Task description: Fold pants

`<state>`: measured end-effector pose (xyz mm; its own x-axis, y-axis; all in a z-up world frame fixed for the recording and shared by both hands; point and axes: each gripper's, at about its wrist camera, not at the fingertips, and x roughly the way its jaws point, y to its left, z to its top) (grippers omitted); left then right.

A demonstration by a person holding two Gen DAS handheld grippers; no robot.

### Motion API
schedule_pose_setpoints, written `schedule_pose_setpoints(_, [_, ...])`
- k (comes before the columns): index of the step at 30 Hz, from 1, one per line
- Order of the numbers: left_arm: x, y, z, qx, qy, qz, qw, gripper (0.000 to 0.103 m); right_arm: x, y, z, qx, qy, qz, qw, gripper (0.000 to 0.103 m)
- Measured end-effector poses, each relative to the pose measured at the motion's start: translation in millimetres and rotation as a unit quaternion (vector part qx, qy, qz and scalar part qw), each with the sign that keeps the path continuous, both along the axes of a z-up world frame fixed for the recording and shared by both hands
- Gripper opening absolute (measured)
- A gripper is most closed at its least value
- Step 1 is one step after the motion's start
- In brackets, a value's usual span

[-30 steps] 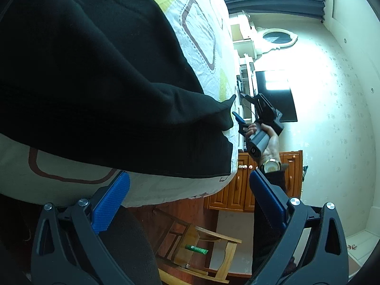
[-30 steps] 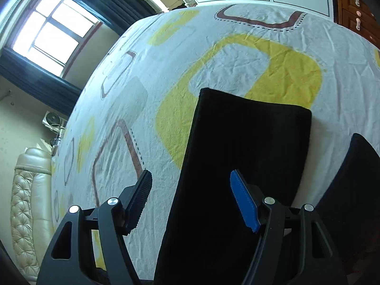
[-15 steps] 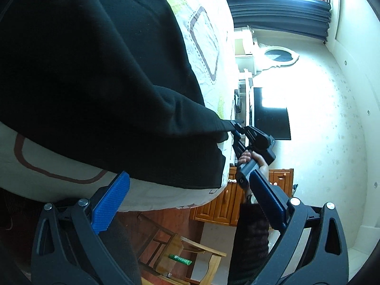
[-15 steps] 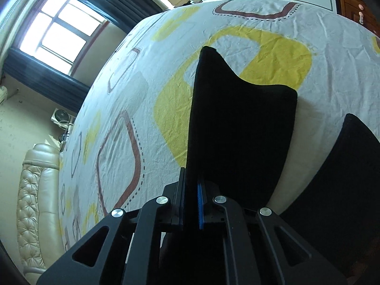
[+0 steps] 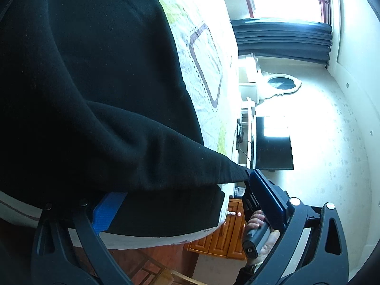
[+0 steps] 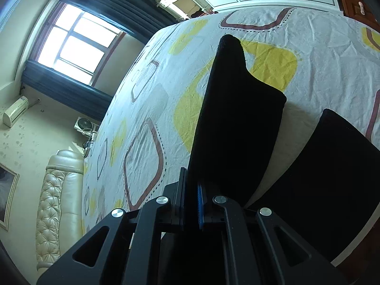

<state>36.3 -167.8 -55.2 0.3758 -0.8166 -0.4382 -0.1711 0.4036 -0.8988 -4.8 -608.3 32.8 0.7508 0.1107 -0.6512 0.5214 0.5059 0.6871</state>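
Observation:
Black pants [image 5: 83, 95] lie on a bed with a white sheet patterned in yellow and brown [image 6: 273, 64]. In the right wrist view my right gripper [image 6: 191, 204] is shut on the edge of one pant leg [image 6: 237, 118] and holds it lifted off the sheet; the other leg [image 6: 332, 178] lies to the right. In the left wrist view my left gripper [image 5: 185, 204] is open, its blue fingers [image 5: 106, 211] on either side of the lower layer of the pants at the bed edge. The right gripper [image 5: 249, 178] shows there pinching the cloth corner.
A padded cream headboard [image 6: 54, 201] is at the left. A window with dark curtains [image 6: 78, 47] is beyond the bed. Wooden cabinets [image 5: 225, 232], a wooden chair and a dark screen [image 5: 273, 147] stand past the bed edge.
My right gripper shut on the pant leg edge and lifted it, pulling the corner up. My left gripper moved in toward the pants at the bed edge and stays open.

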Motion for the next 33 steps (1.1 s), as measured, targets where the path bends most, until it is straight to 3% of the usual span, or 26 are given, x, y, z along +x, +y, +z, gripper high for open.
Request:
schedule_pose_setpoints(1, [1,0,1,0.007,0.003,0.000,1.0000,0.097,-2,0,-2,0.001,-0.002,0.000,1.000,0.008])
schedule_pose_setpoints(2, [2,1,1,0.016,0.006,-0.003,0.9999,0.088,-6,0,-3,0.002,-0.006,0.000,1.000,0.008])
schedule_pose_setpoints(3, [3,0,2,0.027,0.009,-0.009,0.9996,0.064,-10,0,-5,0.005,-0.010,-0.002,1.000,0.008])
schedule_pose_setpoints(6, [8,-2,-5,0.053,0.032,-0.034,0.9976,0.020,-24,0,-12,0.017,-0.020,-0.006,1.000,0.008])
schedule_pose_setpoints(9, [7,2,-10,0.059,0.048,-0.036,0.9964,0.011,-37,0,-17,0.019,-0.029,-0.014,0.999,0.008])
schedule_pose_setpoints(14, [0,4,5,0.077,0.025,-0.054,0.9952,0.008,-71,-4,-17,0.043,-0.067,-0.034,0.996,0.008])
schedule_pose_setpoints(18, [-6,4,16,0.083,0.018,-0.078,0.9933,0.008,-104,-5,-11,0.026,-0.078,-0.037,0.996,0.008])
schedule_pose_setpoints(22, [-9,6,10,0.103,0.019,-0.101,0.9894,0.008,-130,-7,-39,0.028,-0.044,-0.040,0.998,0.008])
schedule_pose_setpoints(25, [-10,7,-7,0.102,0.044,-0.103,0.9884,0.008,-145,-12,-77,0.065,-0.017,-0.057,0.996,0.008])
schedule_pose_setpoints(28, [-10,6,-6,0.110,0.032,-0.111,0.9872,0.008,-154,-15,-98,0.110,-0.043,-0.070,0.991,0.008])
schedule_pose_setpoints(33, [-11,4,-6,0.116,0.022,-0.113,0.9865,0.008,-154,-21,-95,0.103,-0.066,-0.080,0.989,0.009])
